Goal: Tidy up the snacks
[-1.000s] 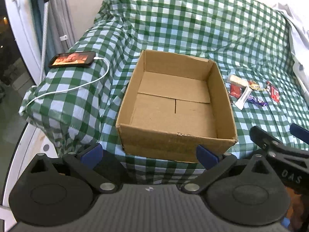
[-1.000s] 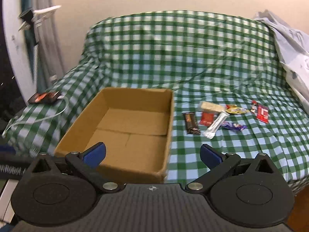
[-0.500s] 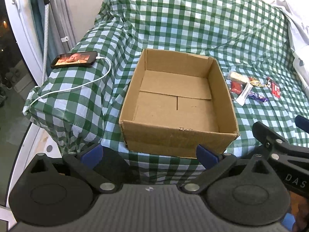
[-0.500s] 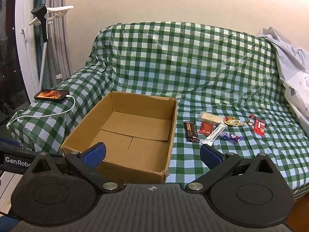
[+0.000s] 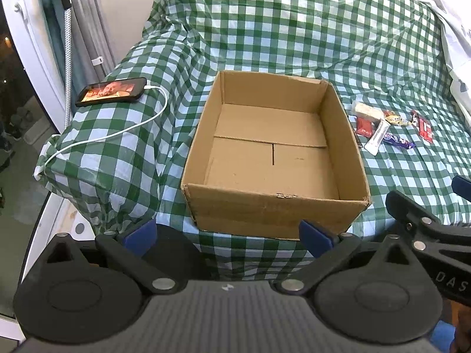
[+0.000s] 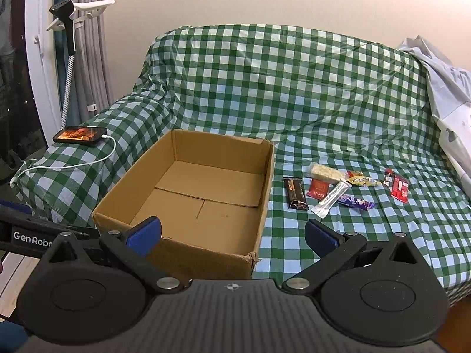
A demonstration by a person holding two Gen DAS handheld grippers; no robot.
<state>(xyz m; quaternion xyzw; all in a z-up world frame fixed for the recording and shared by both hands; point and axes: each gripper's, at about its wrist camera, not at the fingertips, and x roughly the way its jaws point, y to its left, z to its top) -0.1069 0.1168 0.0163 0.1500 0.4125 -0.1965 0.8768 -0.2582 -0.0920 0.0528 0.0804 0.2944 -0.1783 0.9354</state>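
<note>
While the left wrist view is looking down over the sofa (image 5: 294,29), the left gripper (image 5: 226,232) is sitting with its blue-tipped fingers (image 5: 141,232) spread wide, gripping nothing, hovering just in front of the cardboard box (image 5: 273,206). The box is resting open-topped on the green checked cover, with only bare cardboard showing inside. A phone (image 5: 112,91) with its screen lit is lying on the sofa arm to the left of the box, a white cable (image 5: 117,132) trailing from it. The snacks (image 5: 388,129) are lying in a loose cluster on the seat to the right of the box, outside it and partly cut off by its right wall. Part of the right gripper (image 5: 426,229) is poking in at the lower right edge. In the right wrist view, the right gripper (image 6: 232,235) is likewise holding its fingers (image 6: 321,238) wide apart and empty, near the front right corner of the box (image 6: 206,259). Right of the box, a dark brown bar (image 6: 295,196) is lying nearest it, then a red packet (image 6: 318,189), a silver sachet (image 6: 331,201), a pale bar (image 6: 325,172), a yellow wrapper (image 6: 363,180), a purple bar (image 6: 356,202) and a red bar (image 6: 399,189) furthest right. The pale bar is overlapping the red packet's top edge. The phone (image 6: 80,136) is lying on the sofa arm at left. A light grey cloth (image 6: 447,94) is draping over the sofa's right end.
</note>
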